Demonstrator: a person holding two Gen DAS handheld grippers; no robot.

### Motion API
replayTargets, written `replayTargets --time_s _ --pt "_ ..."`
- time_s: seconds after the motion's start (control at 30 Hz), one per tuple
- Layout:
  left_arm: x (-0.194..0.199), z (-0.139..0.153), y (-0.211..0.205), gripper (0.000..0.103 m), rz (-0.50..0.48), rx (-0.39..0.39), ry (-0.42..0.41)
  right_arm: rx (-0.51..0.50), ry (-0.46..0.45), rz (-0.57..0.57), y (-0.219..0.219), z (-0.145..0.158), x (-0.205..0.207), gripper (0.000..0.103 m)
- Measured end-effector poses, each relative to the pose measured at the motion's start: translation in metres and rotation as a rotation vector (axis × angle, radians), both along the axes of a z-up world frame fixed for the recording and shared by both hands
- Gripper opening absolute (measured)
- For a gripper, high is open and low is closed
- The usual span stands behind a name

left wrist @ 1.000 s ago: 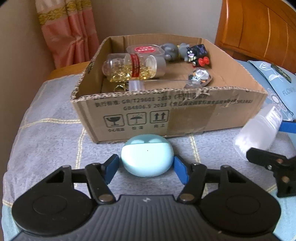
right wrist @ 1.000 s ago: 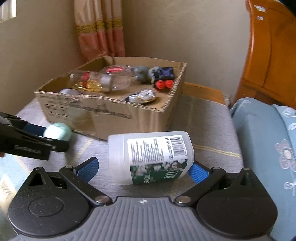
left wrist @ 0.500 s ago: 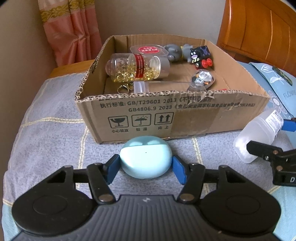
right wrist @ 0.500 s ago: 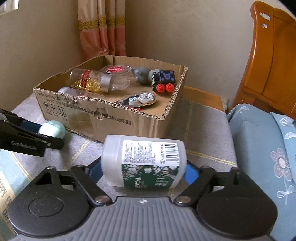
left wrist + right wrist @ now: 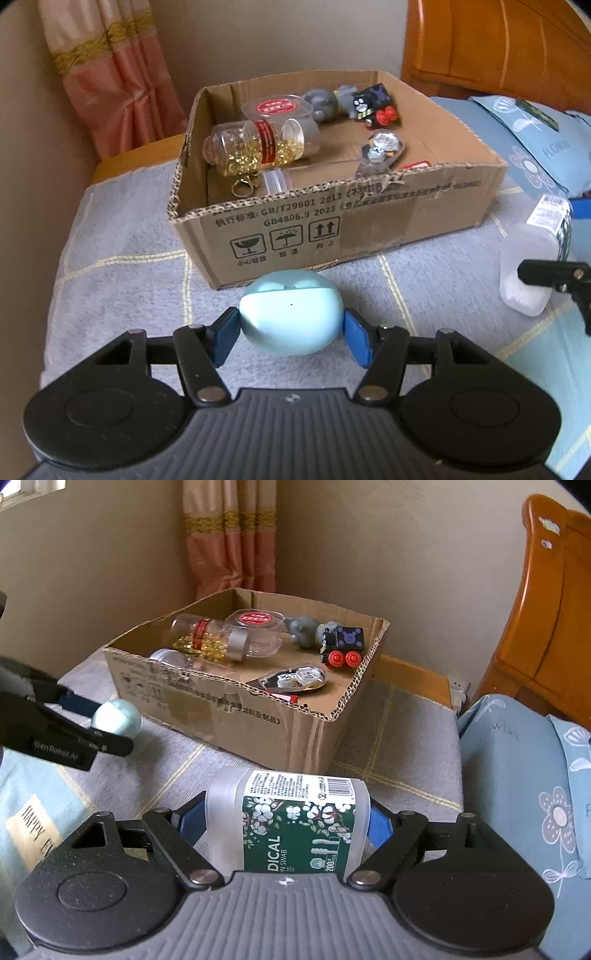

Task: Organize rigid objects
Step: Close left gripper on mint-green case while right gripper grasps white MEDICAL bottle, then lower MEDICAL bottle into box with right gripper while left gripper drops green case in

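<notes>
Lift since a second ago: left gripper [image 5: 291, 332] clamped on earbud case [image 5: 290, 315], right gripper [image 5: 286, 823] clamped on swab box [image 5: 288, 819], both now raised off the blanket. Carton [image 5: 369, 229] at 12 o'clock; drop-in looks next.
</notes>
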State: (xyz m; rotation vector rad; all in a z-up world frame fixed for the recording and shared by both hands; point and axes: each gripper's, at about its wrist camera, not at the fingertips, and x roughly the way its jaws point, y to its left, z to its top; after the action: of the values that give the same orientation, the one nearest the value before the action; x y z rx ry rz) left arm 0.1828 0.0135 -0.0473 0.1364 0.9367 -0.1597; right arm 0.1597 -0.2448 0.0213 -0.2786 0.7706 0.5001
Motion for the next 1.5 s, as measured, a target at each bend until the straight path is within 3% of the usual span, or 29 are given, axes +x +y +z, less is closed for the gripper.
replayTargets --time_s 0.3,0.57,0.8,1.1,1.2,1.5 --pt "-0.016 0.03 0.005 0.06 -0.101 0.002 0.036 0.045 -0.042 0.053 -0.005 0.045 -0.004 0.087" --pt "-0.02 0.065 0.007 0.06 -0.152 0.005 0.006 0.063 -0.064 0.055 0.013 0.069 0.036 0.087" --pt "-0.007 0.086 0.009 0.06 -0.158 0.013 -0.047 0.032 -0.061 0.06 0.042 0.073 0.075 0.087" --pt "0.027 0.096 0.001 0.06 -0.158 0.042 -0.087 -0.007 -0.01 -0.011 0.066 0.055 0.125 0.09" --pt "0.038 0.096 0.0 0.06 -0.152 0.046 -0.087 0.022 -0.014 -0.039 0.062 0.052 0.125 0.102" --pt "0.068 0.092 -0.012 0.06 -0.155 0.042 -0.073 0.076 -0.006 -0.091 0.037 0.059 0.12 0.103"
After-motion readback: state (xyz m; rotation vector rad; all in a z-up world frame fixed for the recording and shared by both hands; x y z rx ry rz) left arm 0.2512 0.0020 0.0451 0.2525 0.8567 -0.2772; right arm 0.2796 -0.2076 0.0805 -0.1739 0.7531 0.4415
